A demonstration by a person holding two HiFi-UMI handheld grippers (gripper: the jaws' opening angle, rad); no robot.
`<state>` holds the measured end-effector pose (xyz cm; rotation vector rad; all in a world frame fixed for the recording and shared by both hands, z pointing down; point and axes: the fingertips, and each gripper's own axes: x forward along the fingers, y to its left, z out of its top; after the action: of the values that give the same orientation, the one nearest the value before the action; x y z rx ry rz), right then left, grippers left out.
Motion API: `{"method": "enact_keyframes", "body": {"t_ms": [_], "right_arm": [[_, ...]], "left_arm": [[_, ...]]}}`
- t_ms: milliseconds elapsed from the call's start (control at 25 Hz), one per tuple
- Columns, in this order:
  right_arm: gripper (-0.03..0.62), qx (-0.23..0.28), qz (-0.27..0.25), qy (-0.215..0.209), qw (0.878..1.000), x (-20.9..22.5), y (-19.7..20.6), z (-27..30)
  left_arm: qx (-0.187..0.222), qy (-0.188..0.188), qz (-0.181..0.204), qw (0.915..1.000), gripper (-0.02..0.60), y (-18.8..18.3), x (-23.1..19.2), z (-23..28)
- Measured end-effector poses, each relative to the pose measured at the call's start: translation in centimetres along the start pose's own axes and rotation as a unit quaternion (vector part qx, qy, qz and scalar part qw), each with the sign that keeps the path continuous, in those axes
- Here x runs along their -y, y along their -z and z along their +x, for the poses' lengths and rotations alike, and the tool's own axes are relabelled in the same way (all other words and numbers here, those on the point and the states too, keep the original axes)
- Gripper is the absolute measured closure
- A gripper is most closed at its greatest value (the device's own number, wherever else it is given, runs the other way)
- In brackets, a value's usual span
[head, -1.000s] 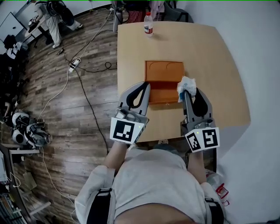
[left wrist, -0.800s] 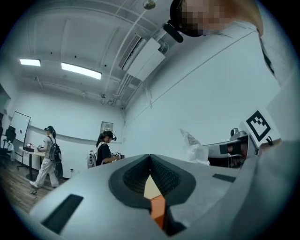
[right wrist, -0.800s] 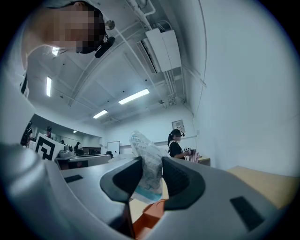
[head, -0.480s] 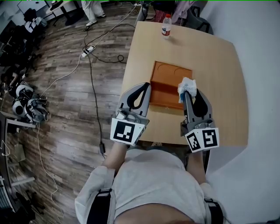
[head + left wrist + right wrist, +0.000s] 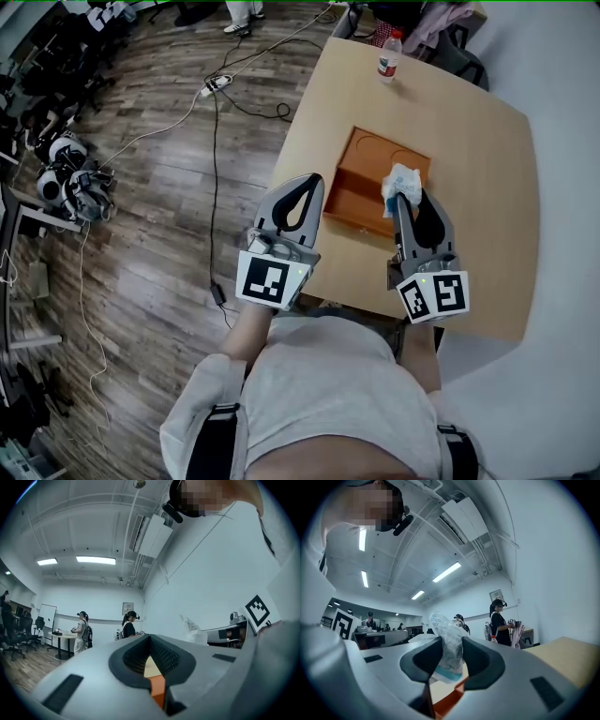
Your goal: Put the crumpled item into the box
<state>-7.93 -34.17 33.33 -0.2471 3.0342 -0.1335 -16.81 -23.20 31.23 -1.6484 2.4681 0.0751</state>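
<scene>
The crumpled item, a white wrapper with blue print, is pinched between the jaws of my right gripper. It hangs over the right near part of the shallow orange box on the wooden table. In the right gripper view the crumpled item sticks up between the black pads of the right gripper, with the box's rim below. My left gripper is held at the box's left near edge, jaws together and empty. The left gripper frames a strip of the box.
A water bottle stands at the table's far edge, with a chair draped in clothes behind it. Cables and gear lie on the wood floor to the left. Other people stand far off in the room.
The head view has swung, so the table now lies slanted. The right gripper with the crumpled item has gone from the box's right edge to over its right part. The left gripper keeps its place.
</scene>
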Motion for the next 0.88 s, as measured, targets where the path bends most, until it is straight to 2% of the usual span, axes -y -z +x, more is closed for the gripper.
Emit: {"method": "enact_keyframes", "body": {"t_ms": [560, 880], "right_arm": [[0.467, -0.067, 0.02, -0.041, 0.997, 1.2, 5.2, 2.6], [0.467, -0.127, 0.037, -0.049, 0.99, 2.5, 10.0, 3.4]], "left_arm": [[-0.033, -0.061, -0.002, 0.9976, 0.568, 2.1, -1.2, -0.6], [-0.053, -0.073, -0.006, 0.9959, 0.568, 3.7, -1.1, 0.0]]}}
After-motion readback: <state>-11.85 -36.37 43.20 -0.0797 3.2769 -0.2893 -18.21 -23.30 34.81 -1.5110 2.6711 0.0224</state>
